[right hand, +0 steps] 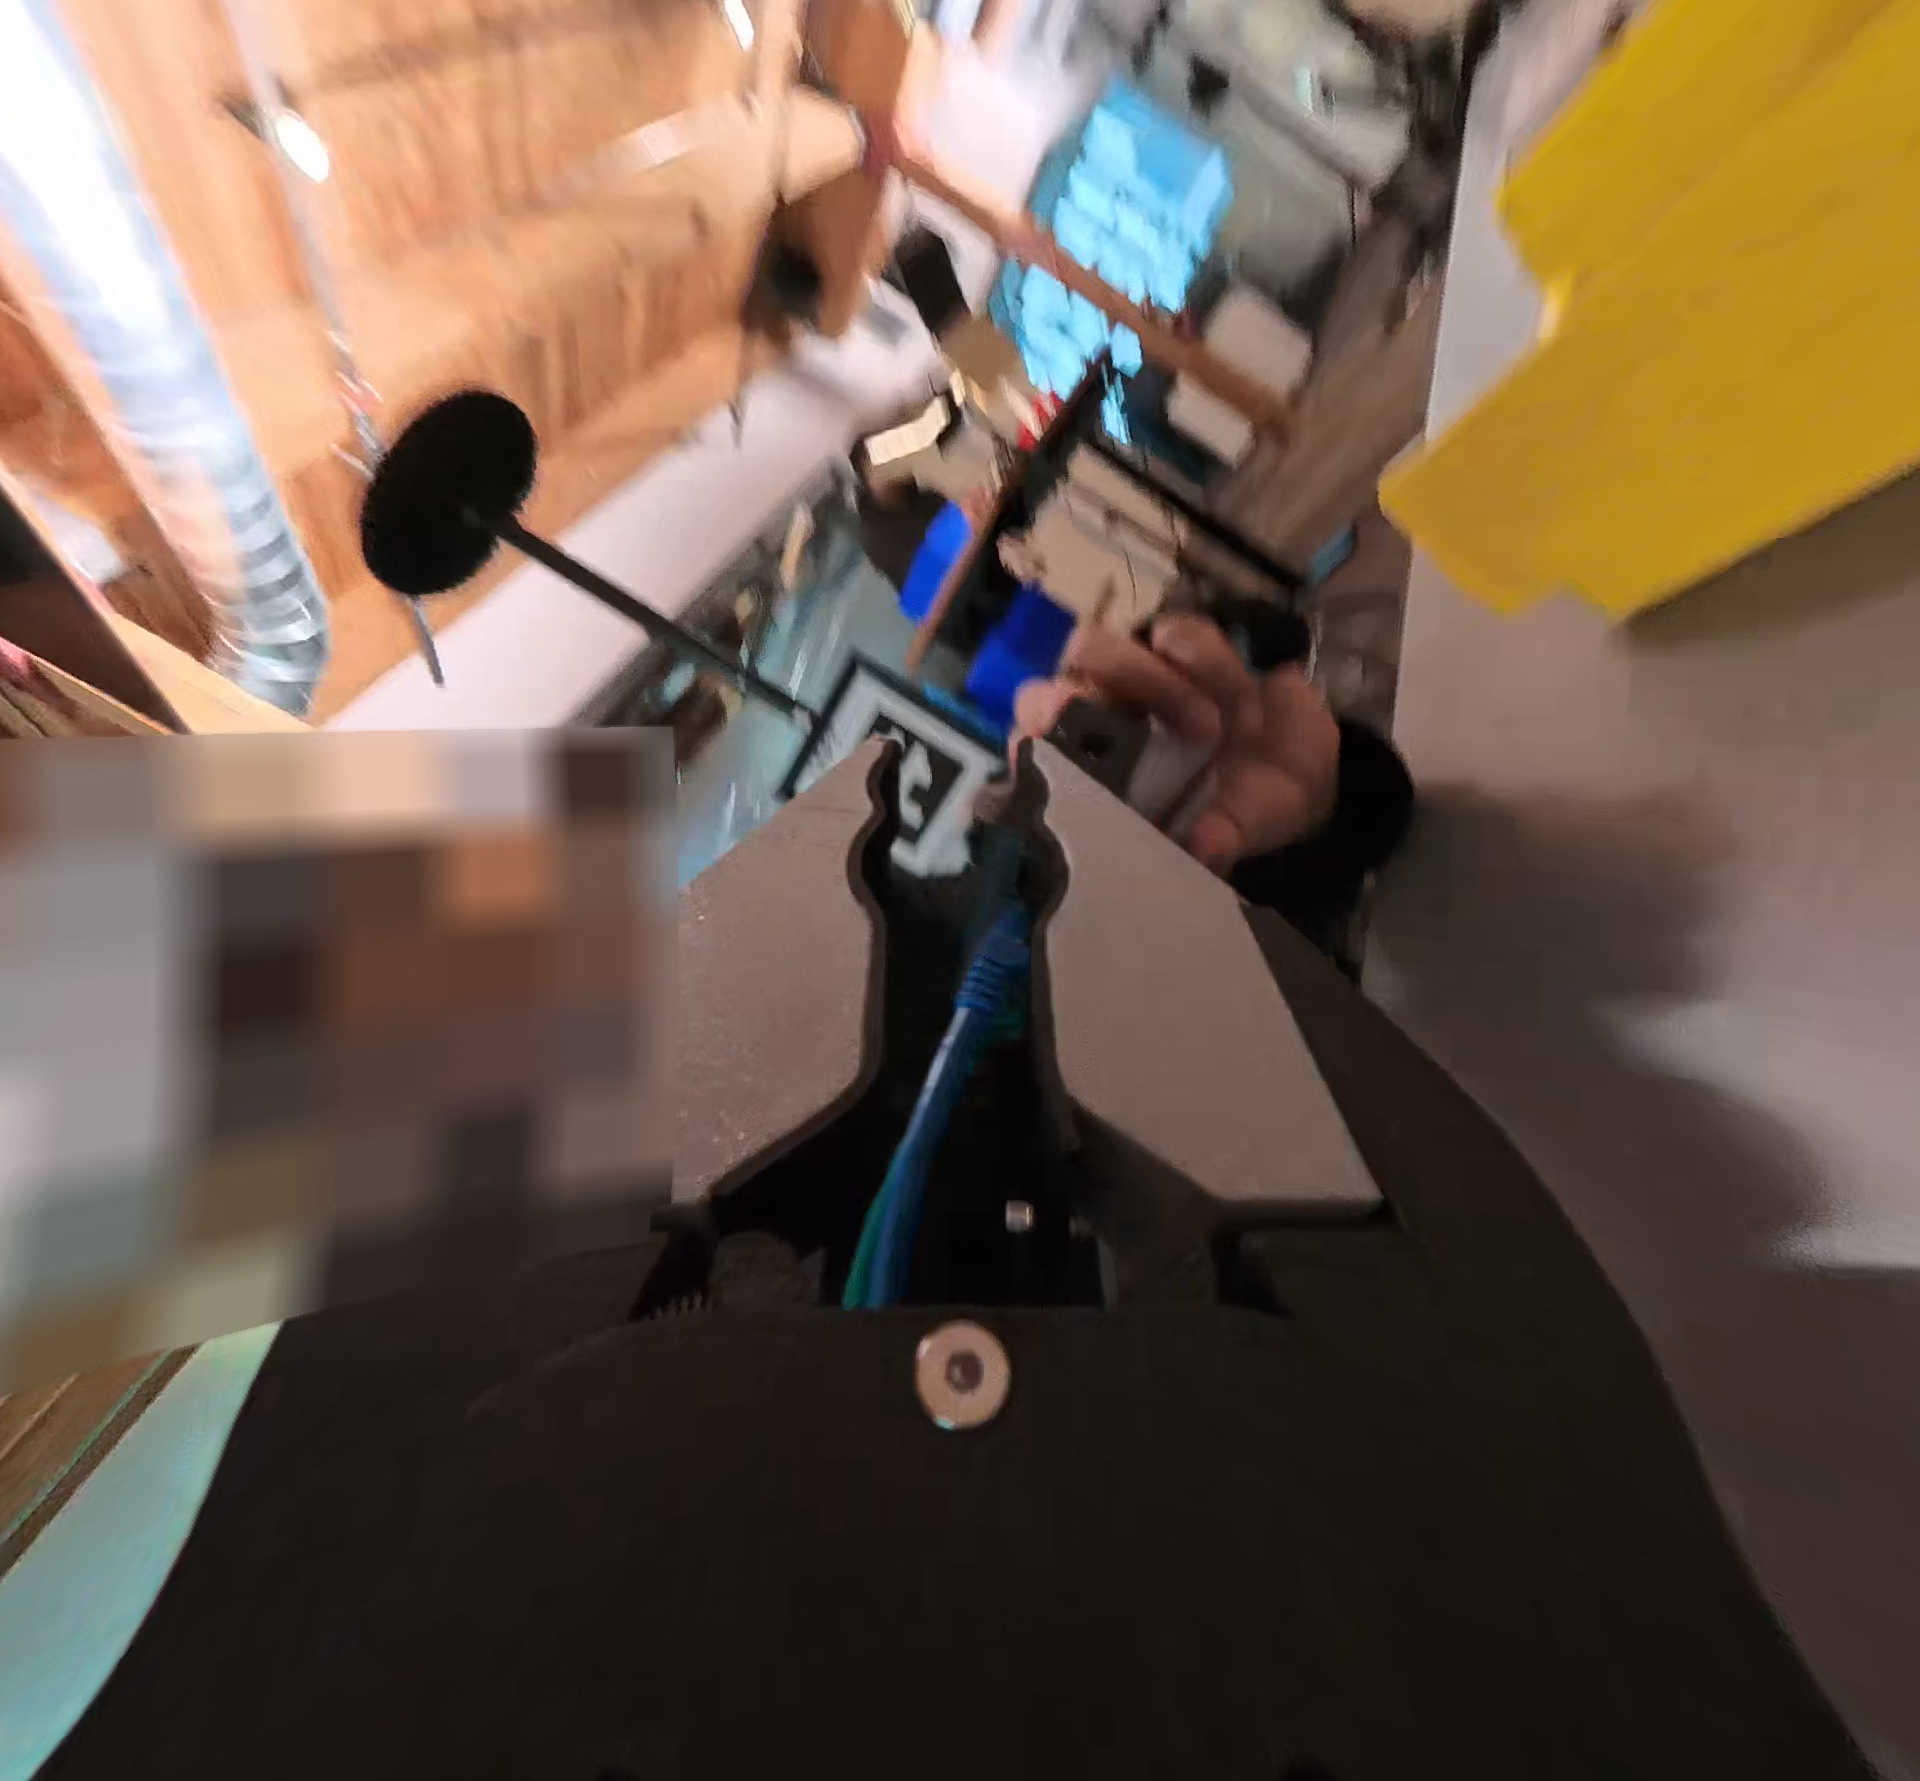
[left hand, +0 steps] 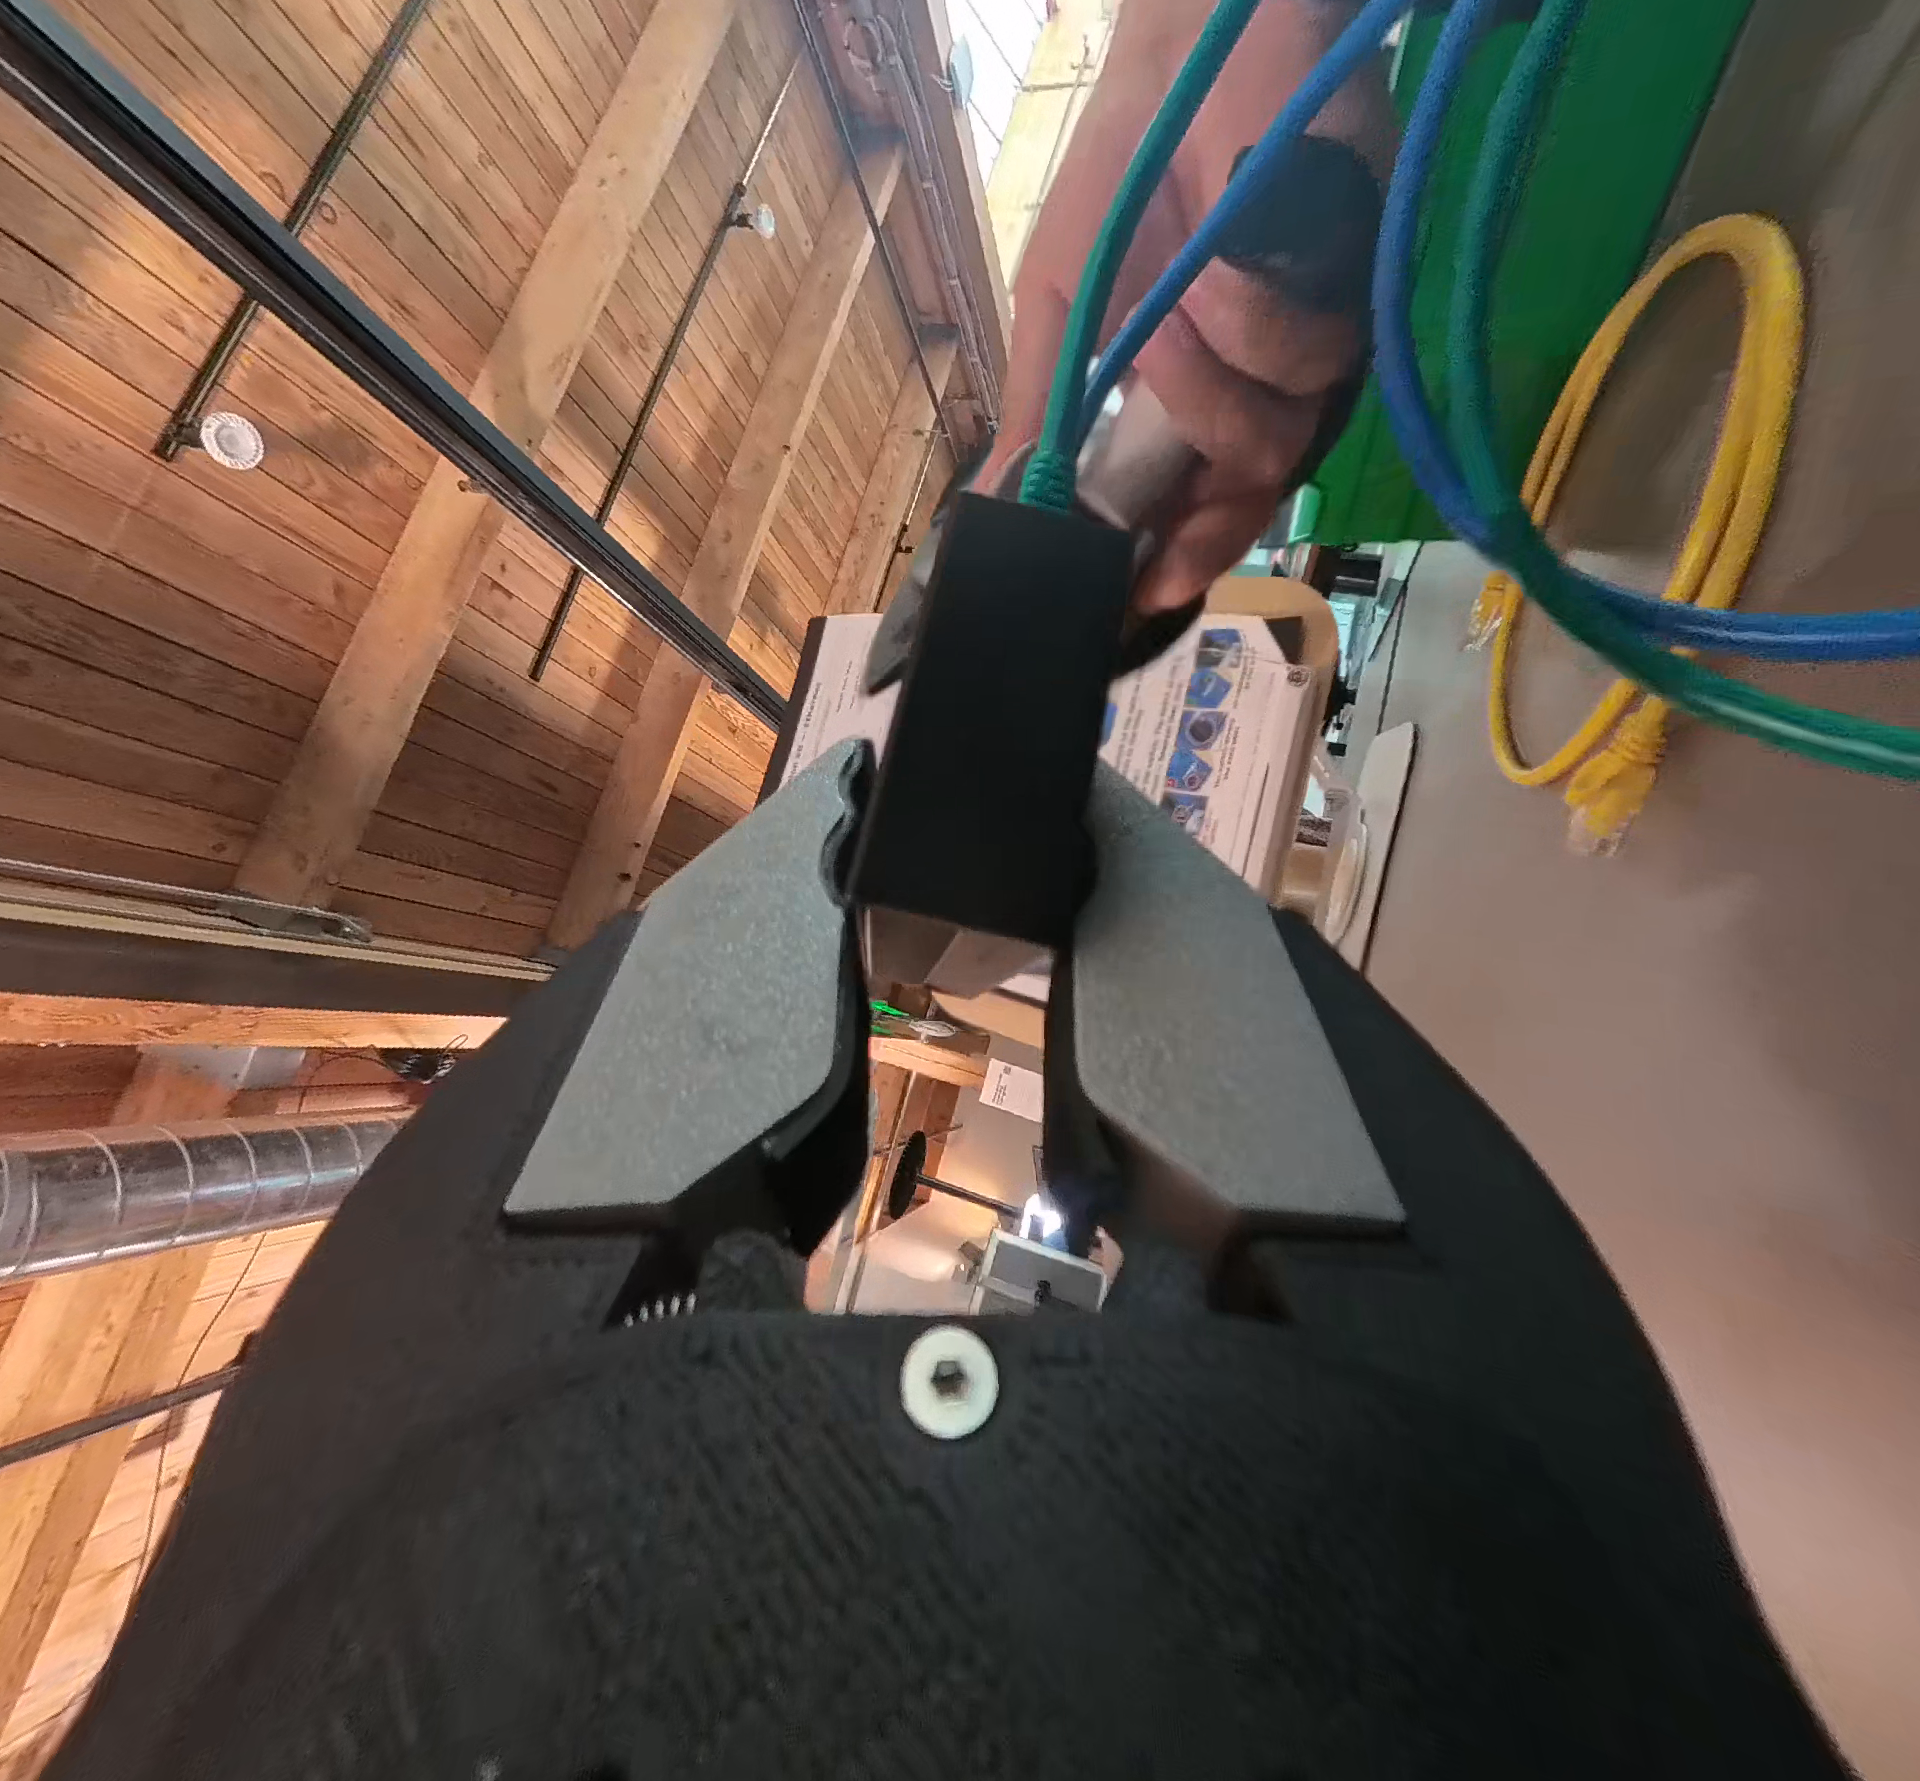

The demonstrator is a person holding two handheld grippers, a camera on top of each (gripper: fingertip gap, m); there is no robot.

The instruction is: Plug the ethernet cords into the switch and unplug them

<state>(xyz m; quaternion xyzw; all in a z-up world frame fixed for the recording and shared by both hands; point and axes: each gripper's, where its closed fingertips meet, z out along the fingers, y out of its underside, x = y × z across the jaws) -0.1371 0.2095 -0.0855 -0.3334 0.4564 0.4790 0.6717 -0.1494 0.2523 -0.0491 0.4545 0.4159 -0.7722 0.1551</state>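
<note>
My left gripper (left hand: 977, 796) is shut on the black switch (left hand: 997, 692) and holds it in the air, tilted. A green cord (left hand: 1081, 277) is plugged into the switch's far end. A blue cord (left hand: 1403, 173) loops beside it and runs behind a hand (left hand: 1226, 443) just past the switch. In the blurred right wrist view, my right gripper (right hand: 954, 755) has its fingers apart. The blue cord's plug (right hand: 997, 952) lies between them against the right finger (right hand: 1164, 1004). A green cord (right hand: 868, 1253) runs under it. Whether the blue plug sits in the switch is hidden.
A yellow cord (left hand: 1745, 484) lies coiled on the grey table (left hand: 1558, 1212). A green bin (left hand: 1558, 173) stands behind the cords. A yellow bin (right hand: 1714, 277) stands on the table in the right wrist view. A hand (right hand: 1247, 755) is beyond my right fingertips.
</note>
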